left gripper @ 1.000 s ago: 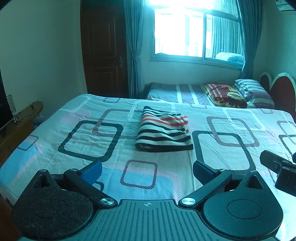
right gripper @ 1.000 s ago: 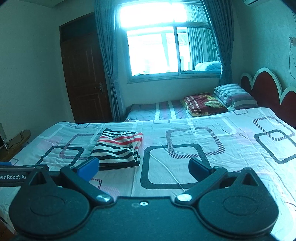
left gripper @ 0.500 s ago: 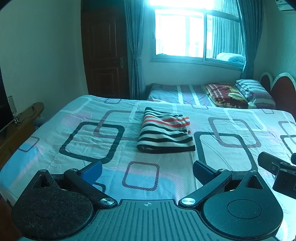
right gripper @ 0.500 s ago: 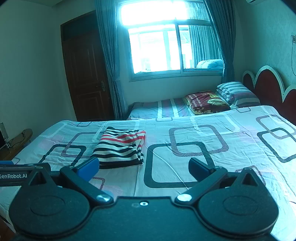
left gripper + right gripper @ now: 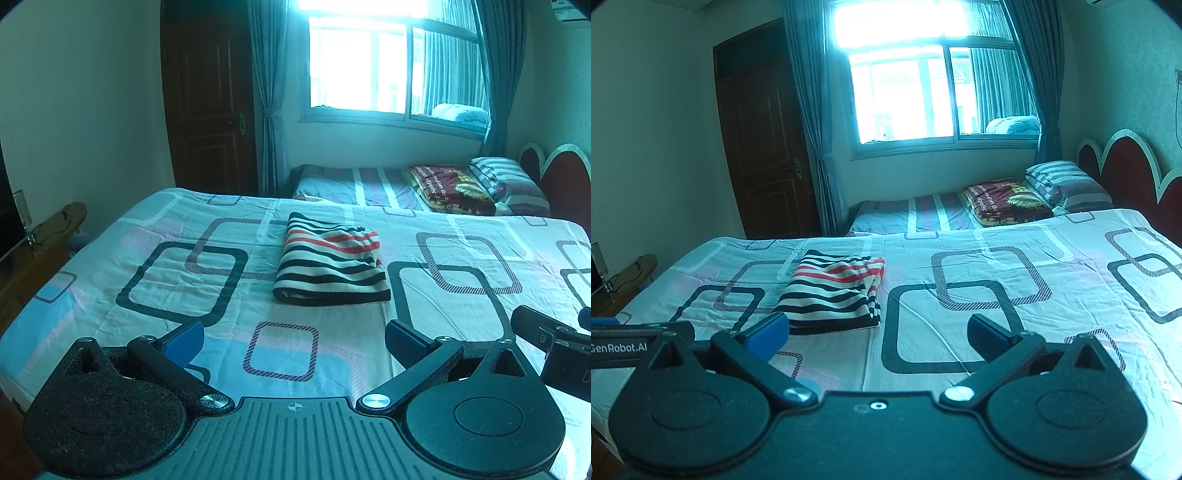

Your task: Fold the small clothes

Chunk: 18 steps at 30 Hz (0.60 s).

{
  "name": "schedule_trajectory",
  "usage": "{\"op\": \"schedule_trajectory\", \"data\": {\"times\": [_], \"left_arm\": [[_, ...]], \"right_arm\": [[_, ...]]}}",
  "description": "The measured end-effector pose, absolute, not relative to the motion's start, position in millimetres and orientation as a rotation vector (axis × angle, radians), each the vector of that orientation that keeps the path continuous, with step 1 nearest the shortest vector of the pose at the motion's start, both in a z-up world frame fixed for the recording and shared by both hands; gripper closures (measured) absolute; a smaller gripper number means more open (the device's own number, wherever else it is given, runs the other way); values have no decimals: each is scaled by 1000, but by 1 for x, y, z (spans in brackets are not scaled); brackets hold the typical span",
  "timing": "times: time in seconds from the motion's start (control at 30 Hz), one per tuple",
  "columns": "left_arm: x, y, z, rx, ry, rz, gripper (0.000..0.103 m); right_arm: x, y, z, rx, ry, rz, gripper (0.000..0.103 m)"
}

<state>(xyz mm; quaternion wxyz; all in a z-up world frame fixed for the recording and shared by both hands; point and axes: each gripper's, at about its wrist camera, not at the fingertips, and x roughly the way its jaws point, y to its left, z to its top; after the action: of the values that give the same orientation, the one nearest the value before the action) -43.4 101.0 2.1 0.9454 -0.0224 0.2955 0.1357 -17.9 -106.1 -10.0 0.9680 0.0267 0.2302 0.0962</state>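
The striped garment (image 5: 330, 264) lies folded in a neat block mid-bed on the patterned sheet (image 5: 177, 273). The left gripper (image 5: 293, 338) and right gripper (image 5: 877, 334) hover apart, jaws spread, empty. A careless brush could flip the loose top layer.

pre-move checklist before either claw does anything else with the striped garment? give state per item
1. Left claw open and holding nothing: ok.
2. Right claw open and holding nothing: ok.
3. Striped garment folded into a compact rectangle, lying flat on the bed sheet: ok.
4. Both claws apart from the garment, with bare sheet between: ok.
5. Far edges of the fold lined up: cannot tell, they face away from both cameras.
6. Other small clothes left to fold: cannot tell; none shows on the sheet in either view.
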Motion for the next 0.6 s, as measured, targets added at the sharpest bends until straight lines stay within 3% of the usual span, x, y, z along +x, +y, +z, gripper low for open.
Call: {"op": "schedule_trajectory", "data": {"times": [0.6], "left_arm": [[-24, 102, -9, -38, 615, 229, 0]], "right_arm": [[-3, -103, -17, 53, 495, 208, 1]]}}
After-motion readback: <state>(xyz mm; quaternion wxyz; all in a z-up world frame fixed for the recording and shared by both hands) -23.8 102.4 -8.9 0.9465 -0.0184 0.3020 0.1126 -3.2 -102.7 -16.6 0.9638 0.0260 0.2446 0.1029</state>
